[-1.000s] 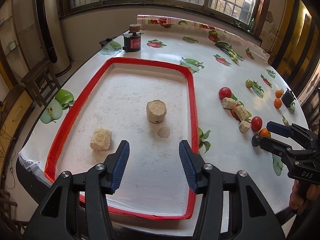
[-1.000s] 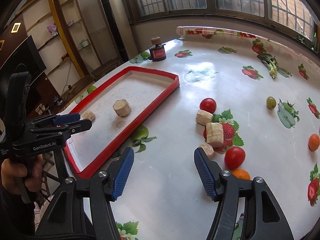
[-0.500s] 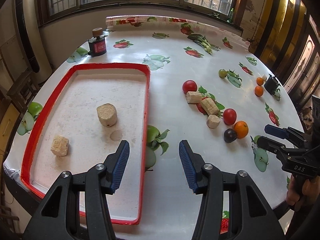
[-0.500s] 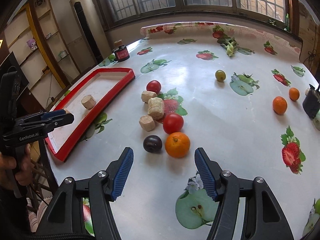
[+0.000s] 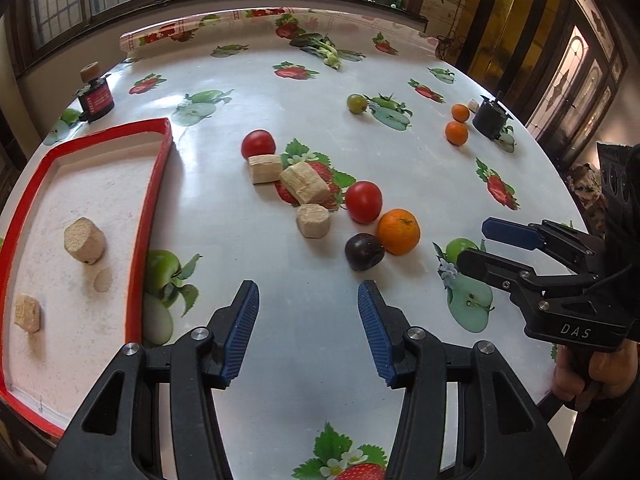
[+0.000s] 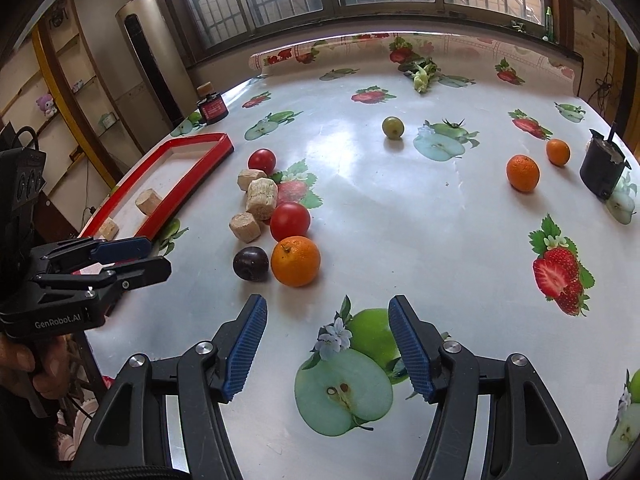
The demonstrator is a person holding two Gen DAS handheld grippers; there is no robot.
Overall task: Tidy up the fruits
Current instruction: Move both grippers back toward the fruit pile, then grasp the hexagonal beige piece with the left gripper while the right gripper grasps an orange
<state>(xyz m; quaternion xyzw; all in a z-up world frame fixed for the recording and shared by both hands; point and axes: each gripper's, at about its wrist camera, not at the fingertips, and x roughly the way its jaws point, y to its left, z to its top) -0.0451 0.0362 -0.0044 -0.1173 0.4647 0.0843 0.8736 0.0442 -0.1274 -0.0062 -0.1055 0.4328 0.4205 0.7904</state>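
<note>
A dark plum (image 5: pixel 364 251) (image 6: pixel 251 263), an orange (image 5: pixel 398 231) (image 6: pixel 295 261) and a red tomato (image 5: pixel 363 202) (image 6: pixel 290 221) lie together mid-table. A second tomato (image 5: pixel 258 144) (image 6: pixel 261 161), a green fruit (image 5: pixel 356 103) (image 6: pixel 392 127) and two small oranges (image 5: pixel 456 133) (image 6: pixel 522 173) lie farther off. Three beige blocks (image 5: pixel 305 187) (image 6: pixel 261 195) sit beside the tomatoes. My left gripper (image 5: pixel 308 318) is open and empty, short of the plum. My right gripper (image 6: pixel 327 338) is open and empty, just short and right of the orange.
A red-rimmed tray (image 5: pixel 157 172) (image 6: pixel 192 182) at the left holds two beige blocks (image 5: pixel 85 240). A dark jar (image 5: pixel 95 96) (image 6: pixel 213 107) stands at the far left. A black cup (image 5: pixel 490 119) (image 6: pixel 603 173) stands at the right. The table edge is near.
Both grippers have swung right, away from the tray, so the fruit cluster now lies ahead of them. Both stayed open and nothing was picked up.
</note>
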